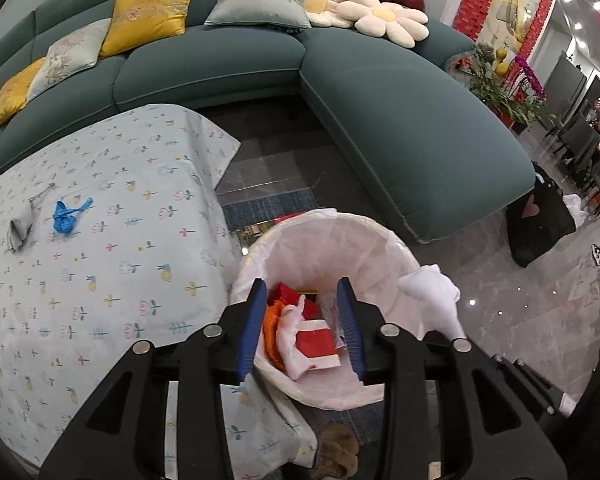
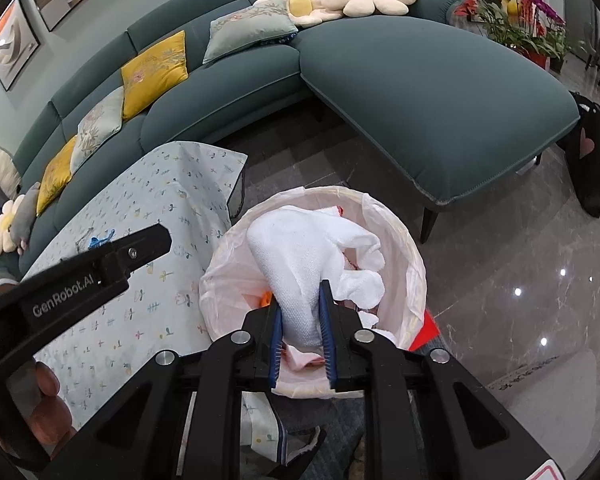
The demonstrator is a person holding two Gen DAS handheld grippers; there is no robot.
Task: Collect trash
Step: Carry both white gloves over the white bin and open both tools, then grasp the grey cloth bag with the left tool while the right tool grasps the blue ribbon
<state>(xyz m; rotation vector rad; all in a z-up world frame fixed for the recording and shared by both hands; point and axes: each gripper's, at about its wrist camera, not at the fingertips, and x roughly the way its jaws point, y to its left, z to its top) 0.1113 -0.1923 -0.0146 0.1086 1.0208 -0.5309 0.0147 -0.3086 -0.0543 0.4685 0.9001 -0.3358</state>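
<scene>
Right gripper was seen pinching a white cloth over the bin; its pads were pressed on the cloth's lower neck, with the bulk bunched above and hanging over the bin mouth. In the left view the same cloth was seen at the bin's right rim. Left gripper was spread, nothing between the jaws, poised over the bin contents: red and white packaging, an orange scrap, white wrapper bits.

Handling, judged: the cloth was taken to be light, soft and limp with a woven texture, so slip was thought unlikely and breakage not a concern. A pinch on a bunched fold was considered adequate; it could snag on the ribbed pads at release, so a wide opening was advised. The bin liner looked thin and loose, easily dragged if caught.

Remaining trash on the table: a blue crumpled piece and a grey crumpled piece, just beside each other, well apart from the bin. Both were judged light, deformable and thin; a pinch at the thickest wad was advised, not at the trailing tails, and care was needed not to gather the tablecloth with them.

Writing: "GenRobot.AI" was read on the left gripper's body in the right view. No legible text was made out on the packaging or elsewhere.
</scene>
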